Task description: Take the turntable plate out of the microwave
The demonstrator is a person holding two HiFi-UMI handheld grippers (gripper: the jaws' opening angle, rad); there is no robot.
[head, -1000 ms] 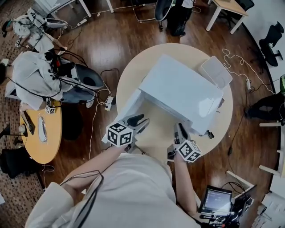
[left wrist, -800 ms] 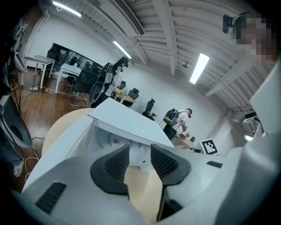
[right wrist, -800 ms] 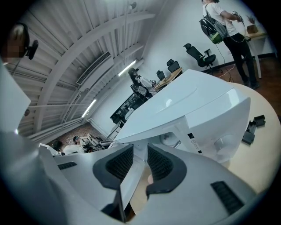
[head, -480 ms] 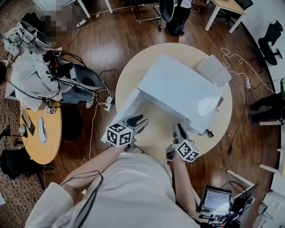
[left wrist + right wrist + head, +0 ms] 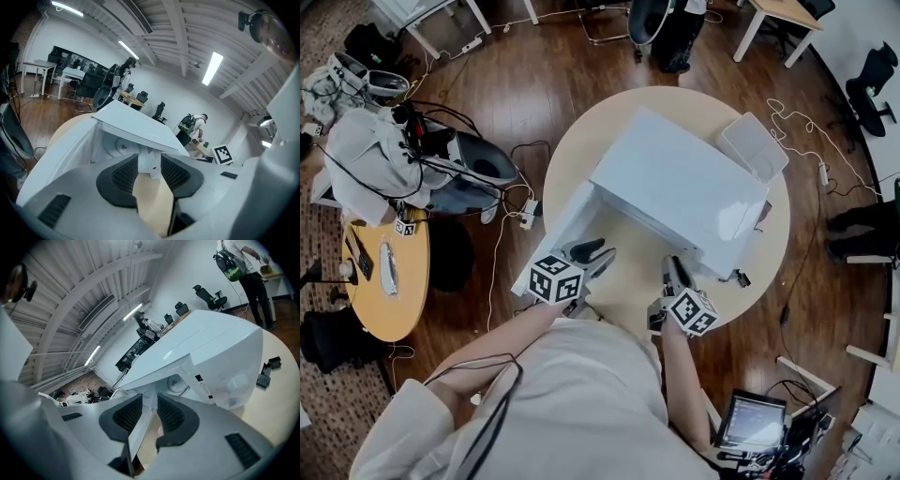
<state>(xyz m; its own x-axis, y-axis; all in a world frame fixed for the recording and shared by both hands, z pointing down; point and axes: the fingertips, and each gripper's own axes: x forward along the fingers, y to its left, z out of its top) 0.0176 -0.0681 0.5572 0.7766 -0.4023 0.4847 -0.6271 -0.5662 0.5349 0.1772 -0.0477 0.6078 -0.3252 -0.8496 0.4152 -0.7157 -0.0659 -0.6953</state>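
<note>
A white microwave (image 5: 675,187) stands on a round beige table (image 5: 581,141), its door (image 5: 558,234) swung open to the left. Inside the cavity a pale round disc (image 5: 115,147) shows, also as the disc (image 5: 176,383) in the right gripper view; it looks like the turntable plate. My left gripper (image 5: 598,251) hovers just in front of the opening beside the door, jaws open and empty (image 5: 150,161). My right gripper (image 5: 675,265) sits before the microwave's front right corner, jaws partly open around nothing (image 5: 150,404). From the head view the cavity's inside is hidden.
A white tray (image 5: 753,147) lies behind the microwave on the table. Small black parts (image 5: 739,278) lie by its right corner. A laptop (image 5: 752,422) sits low at the right. Cables, chairs and a second wooden table (image 5: 389,281) crowd the floor on the left.
</note>
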